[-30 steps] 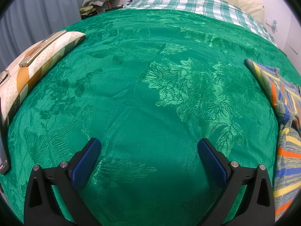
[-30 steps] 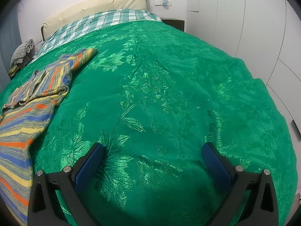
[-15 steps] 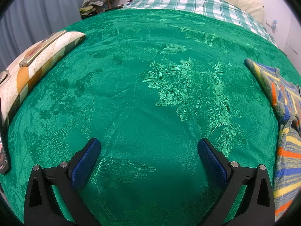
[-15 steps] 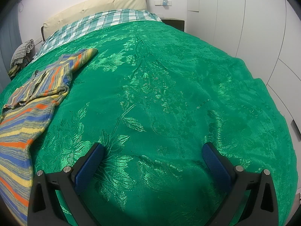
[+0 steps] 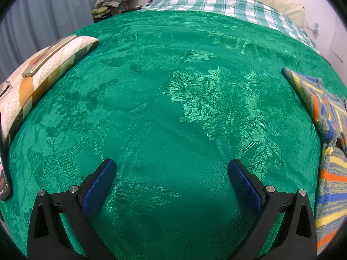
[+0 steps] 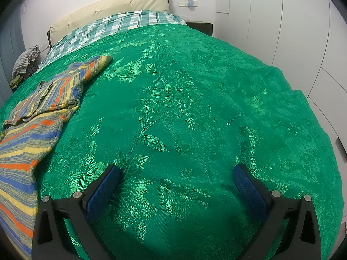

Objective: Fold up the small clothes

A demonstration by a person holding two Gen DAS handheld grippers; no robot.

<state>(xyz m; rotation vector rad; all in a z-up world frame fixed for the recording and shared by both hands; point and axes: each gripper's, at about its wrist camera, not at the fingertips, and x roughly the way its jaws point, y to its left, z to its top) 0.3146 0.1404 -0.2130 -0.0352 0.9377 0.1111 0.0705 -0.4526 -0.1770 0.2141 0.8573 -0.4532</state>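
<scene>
nothing has moved since the earlier pictures. the green bed cover [image 5: 151,108] lies flat. the striped top [image 6: 36,117] lies on it, between the grippers. left gripper [image 5: 171,169] and right gripper [image 6: 175,173] both gape wide, holding nothing. no words to read.

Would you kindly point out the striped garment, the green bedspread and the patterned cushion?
striped garment [image 6: 32,134], right wrist view, on its flat lower body.
green bedspread [image 6: 195,108], right wrist view, on a bare middle stretch.
patterned cushion [image 5: 43,73], left wrist view, on its top face.
</scene>
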